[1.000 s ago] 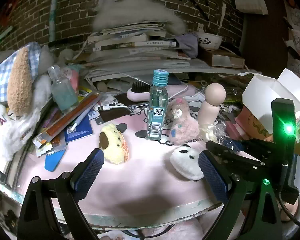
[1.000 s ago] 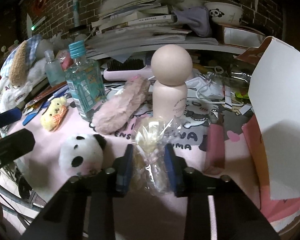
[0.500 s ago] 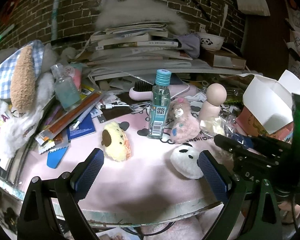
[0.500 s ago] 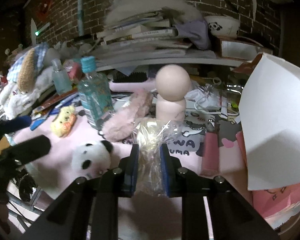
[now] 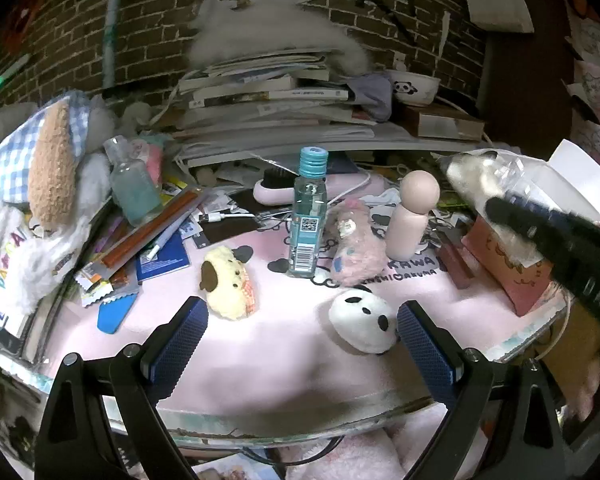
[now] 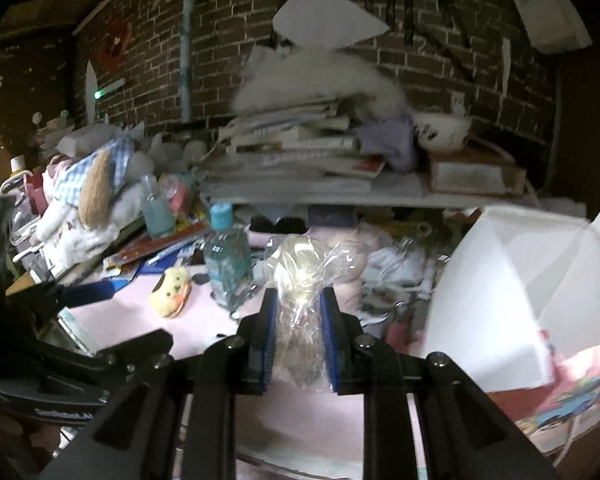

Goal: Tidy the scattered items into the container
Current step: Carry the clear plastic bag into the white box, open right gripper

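My right gripper (image 6: 298, 320) is shut on a clear plastic bag of cream-coloured stuff (image 6: 302, 276) and holds it in the air above the pink mat. The same bag (image 5: 476, 178) shows at the right of the left wrist view, near the open white-and-pink box (image 5: 556, 200); the box also shows in the right wrist view (image 6: 512, 292). My left gripper (image 5: 300, 340) is open and empty above the mat's front edge. Between and beyond its fingers lie a panda plush (image 5: 360, 322), a yellow dog plush (image 5: 228, 284), a pink plush (image 5: 354, 248), a blue-capped bottle (image 5: 308, 224) and a pink round-headed figure (image 5: 412, 216).
A pile of books and papers (image 5: 276, 108) with a panda bowl (image 5: 414, 88) fills the back. Plush toys, a glass bottle (image 5: 134, 188), wrappers and pens crowd the left side. A pink hairbrush (image 5: 292, 188) lies behind the bottle. The table's edge (image 5: 300, 428) runs along the front.
My right gripper has lifted the plastic bag off the mat and carried it up and right, towards the box. The left gripper stays open, shifted slightly back.
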A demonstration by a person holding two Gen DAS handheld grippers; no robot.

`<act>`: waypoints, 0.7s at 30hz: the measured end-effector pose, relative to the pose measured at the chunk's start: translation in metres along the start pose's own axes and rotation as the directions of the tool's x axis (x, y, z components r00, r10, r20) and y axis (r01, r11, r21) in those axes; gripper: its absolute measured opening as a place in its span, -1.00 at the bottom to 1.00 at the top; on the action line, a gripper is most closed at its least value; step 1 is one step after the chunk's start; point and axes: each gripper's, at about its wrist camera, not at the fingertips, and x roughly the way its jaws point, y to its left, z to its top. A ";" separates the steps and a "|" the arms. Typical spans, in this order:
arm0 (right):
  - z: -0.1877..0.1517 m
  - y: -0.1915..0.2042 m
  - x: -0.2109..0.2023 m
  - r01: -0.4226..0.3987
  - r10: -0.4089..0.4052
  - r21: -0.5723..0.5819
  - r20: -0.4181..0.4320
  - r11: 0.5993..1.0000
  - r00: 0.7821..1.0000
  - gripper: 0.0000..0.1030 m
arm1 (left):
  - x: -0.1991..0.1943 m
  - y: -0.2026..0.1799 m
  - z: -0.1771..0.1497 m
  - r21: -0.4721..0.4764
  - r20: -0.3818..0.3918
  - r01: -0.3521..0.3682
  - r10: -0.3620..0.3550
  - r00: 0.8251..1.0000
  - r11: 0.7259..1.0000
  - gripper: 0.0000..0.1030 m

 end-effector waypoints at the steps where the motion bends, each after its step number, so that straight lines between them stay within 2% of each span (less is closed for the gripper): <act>1: 0.003 -0.003 -0.004 0.011 -0.011 0.001 0.007 1.000 1.000 -0.65 | -0.001 -0.001 0.000 0.002 0.000 -0.001 0.001 1.000 1.000 0.84; 10: 0.022 -0.046 -0.035 0.133 -0.134 0.014 0.061 0.991 0.989 -0.65 | -0.004 -0.008 0.001 0.012 0.000 0.003 -0.003 1.000 1.000 0.84; 15: 0.029 -0.072 -0.052 0.226 -0.227 0.018 0.082 0.974 0.970 -0.65 | -0.004 -0.012 0.001 0.019 -0.002 0.005 -0.005 1.000 1.000 0.84; 17: 0.030 -0.080 -0.058 0.284 -0.283 0.001 0.096 0.959 0.954 -0.65 | -0.004 -0.013 0.001 0.022 -0.001 0.007 -0.007 1.000 1.000 0.84; 19: 0.031 -0.088 -0.060 0.318 -0.315 -0.016 0.090 0.948 0.945 -0.65 | -0.004 -0.014 0.001 0.024 -0.002 0.010 -0.010 1.000 1.000 0.84; 21: 0.033 -0.098 -0.059 0.311 -0.310 -0.019 0.053 0.950 0.949 -0.65 | -0.003 -0.015 0.001 0.026 -0.005 0.010 -0.010 1.000 1.000 0.84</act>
